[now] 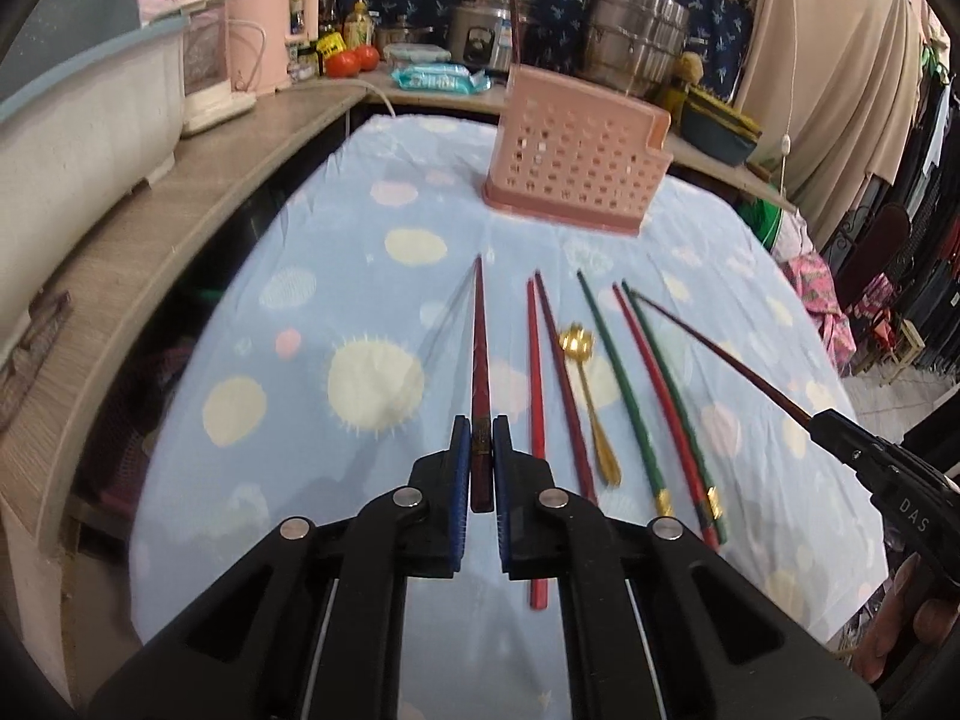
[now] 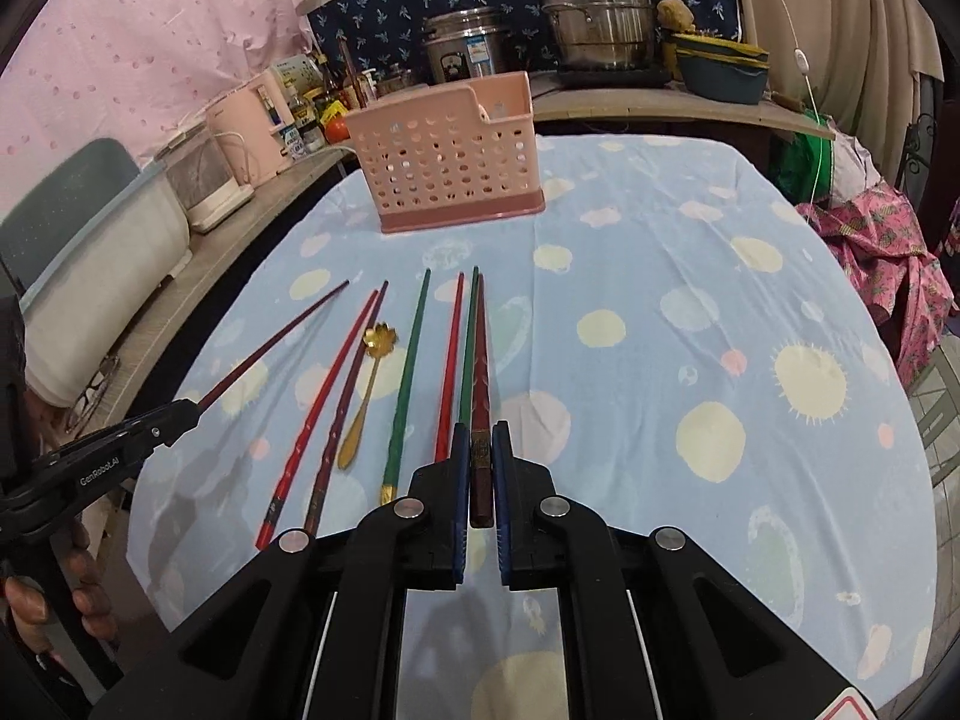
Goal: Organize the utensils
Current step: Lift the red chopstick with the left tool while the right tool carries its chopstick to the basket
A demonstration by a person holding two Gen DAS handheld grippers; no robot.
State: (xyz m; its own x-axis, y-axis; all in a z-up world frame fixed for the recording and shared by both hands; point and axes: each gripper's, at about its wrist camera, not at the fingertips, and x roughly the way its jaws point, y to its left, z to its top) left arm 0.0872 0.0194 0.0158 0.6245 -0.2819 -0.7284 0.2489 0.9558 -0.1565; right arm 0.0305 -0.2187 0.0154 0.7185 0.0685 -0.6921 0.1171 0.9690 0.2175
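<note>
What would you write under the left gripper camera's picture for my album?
Left gripper pinches a dark red chopstick above the dotted blue tablecloth, pink utensil basket waiting beyond.

The left black plastic two-finger gripper (image 1: pixel 481 450) fills the bottom of the left wrist view: angular arms with cut-out slots, four round silver pivot pins, and blue ribbed pads (image 1: pixel 459 456) lining the inner faces of its fingers. The right black plastic gripper (image 2: pixel 481 456) is built the same way. Seen at the right edge of the left view, it bears white letters "DAS"; the left one, at the lower left of the right view, reads "GenRobot.AI".
</note>
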